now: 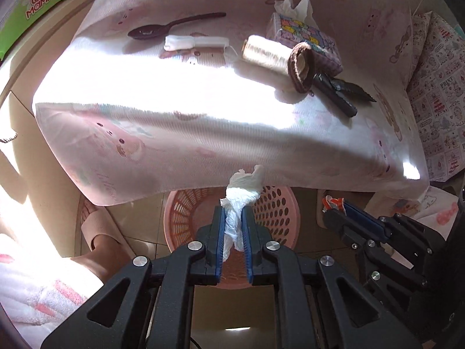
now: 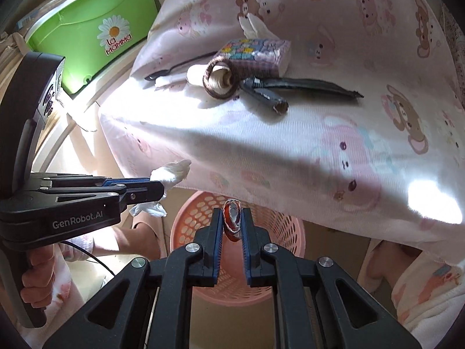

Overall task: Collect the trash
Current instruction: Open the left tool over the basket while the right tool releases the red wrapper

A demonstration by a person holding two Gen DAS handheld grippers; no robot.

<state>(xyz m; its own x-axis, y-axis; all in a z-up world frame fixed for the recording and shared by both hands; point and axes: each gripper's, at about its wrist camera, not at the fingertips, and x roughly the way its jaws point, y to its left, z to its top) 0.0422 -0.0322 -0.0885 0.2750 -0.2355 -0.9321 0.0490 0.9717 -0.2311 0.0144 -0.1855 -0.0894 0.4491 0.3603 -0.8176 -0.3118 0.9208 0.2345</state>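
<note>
Here the left hand-held gripper (image 1: 233, 218) is clamped on a crumpled white tissue wad (image 1: 242, 195), whose long axis runs along the fingers and pokes out past the tips toward the cloth-covered desk (image 1: 203, 133). The right hand-held gripper (image 2: 232, 218) pinches a small torn red and silver wrapper (image 2: 232, 218), standing lengthwise between its blue pads. Both pieces hang above the pink perforated plastic basket (image 2: 290, 232) on the floor, beside the desk's edge.

Cloth-covered table (image 1: 180, 110) with spoon (image 1: 174, 26), tissue pack (image 1: 308, 40), thread spool (image 1: 267, 51).
</note>
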